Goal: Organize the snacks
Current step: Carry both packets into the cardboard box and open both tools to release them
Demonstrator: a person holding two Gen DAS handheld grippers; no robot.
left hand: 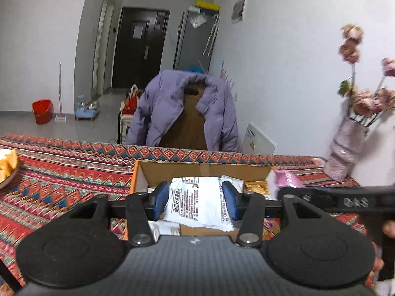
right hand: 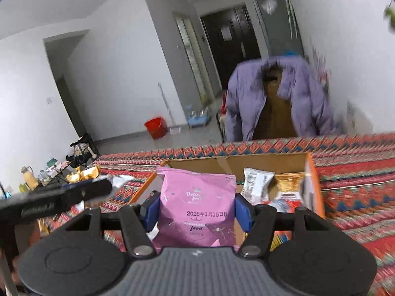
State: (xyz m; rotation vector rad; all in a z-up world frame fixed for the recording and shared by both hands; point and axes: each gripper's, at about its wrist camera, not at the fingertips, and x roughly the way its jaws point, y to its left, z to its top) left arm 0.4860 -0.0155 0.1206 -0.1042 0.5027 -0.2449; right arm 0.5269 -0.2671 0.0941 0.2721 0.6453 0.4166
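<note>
The left hand-held gripper (left hand: 196,201) is closed on a white snack packet (left hand: 200,202), its blue pads (left hand: 161,197) pressing both side edges; the packet is held above the near part of the open cardboard box (left hand: 197,170) standing on the patterned desk (left hand: 74,172). The right hand-held gripper (right hand: 197,211) is closed on a pink snack bag (right hand: 197,209), which is upright between its blue pads (right hand: 243,213) and held over the near left part of the same cardboard box (right hand: 246,164). Ahead and right of this gripper, inside the box, lie a silver packet (right hand: 256,185) and a gold packet (right hand: 288,183). A purple jacket (left hand: 182,111) hangs beyond the desk.
</note>
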